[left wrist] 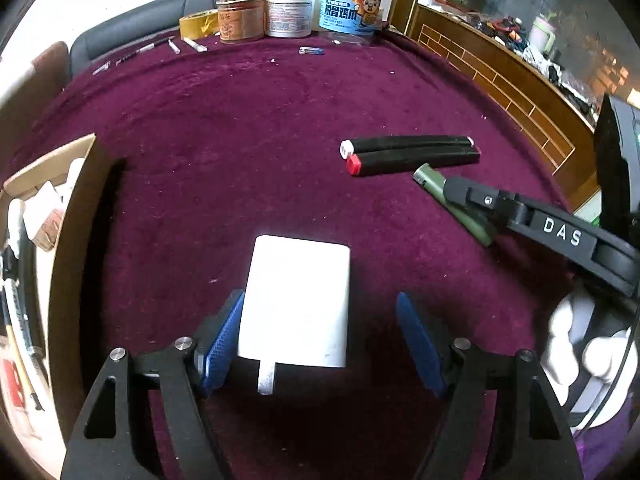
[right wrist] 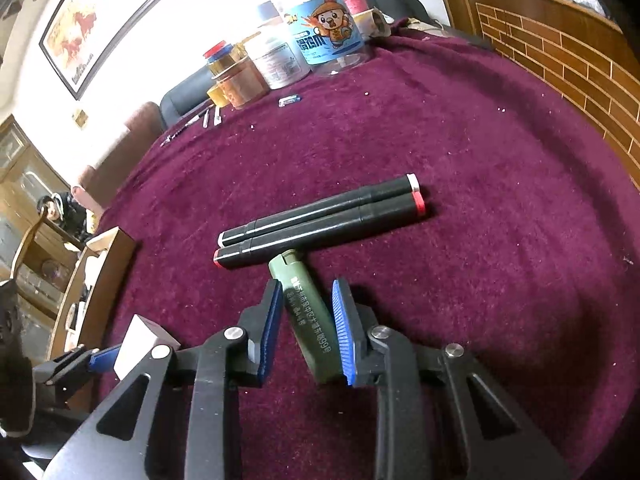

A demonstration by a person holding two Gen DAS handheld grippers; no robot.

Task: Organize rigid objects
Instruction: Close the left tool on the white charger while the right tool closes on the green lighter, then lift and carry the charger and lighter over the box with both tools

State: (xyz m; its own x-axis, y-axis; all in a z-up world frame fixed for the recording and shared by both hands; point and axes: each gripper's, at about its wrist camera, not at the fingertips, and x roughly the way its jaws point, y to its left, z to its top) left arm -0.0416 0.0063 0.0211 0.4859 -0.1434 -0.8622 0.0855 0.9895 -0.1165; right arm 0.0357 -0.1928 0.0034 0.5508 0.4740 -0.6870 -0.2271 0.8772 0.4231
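Two grippers on purple cloth point(left wrist: 240, 140). Left gripper point(left wrist: 320, 344): jaws apart, white charger point(left wrist: 296, 300) between, left pad apparently touching. Right gripper point(right wrist: 306, 332): clamped on green lighter point(right wrist: 308, 312), tip just beside two black markers point(right wrist: 320, 220).

Brick-patterned counter point(right wrist: 560, 52) — framed picture point(right wrist: 80, 36)

Right gripper point(right wrist: 306, 330) clamps a green lighter point(right wrist: 308, 320), its tip toward 12 o'clock. Two black markers point(right wrist: 320, 220) lie beyond, side by side.

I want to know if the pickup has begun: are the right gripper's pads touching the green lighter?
Touching. In the right wrist view, both blue pads of the right gripper press the sides of the green lighter, no gap visible.
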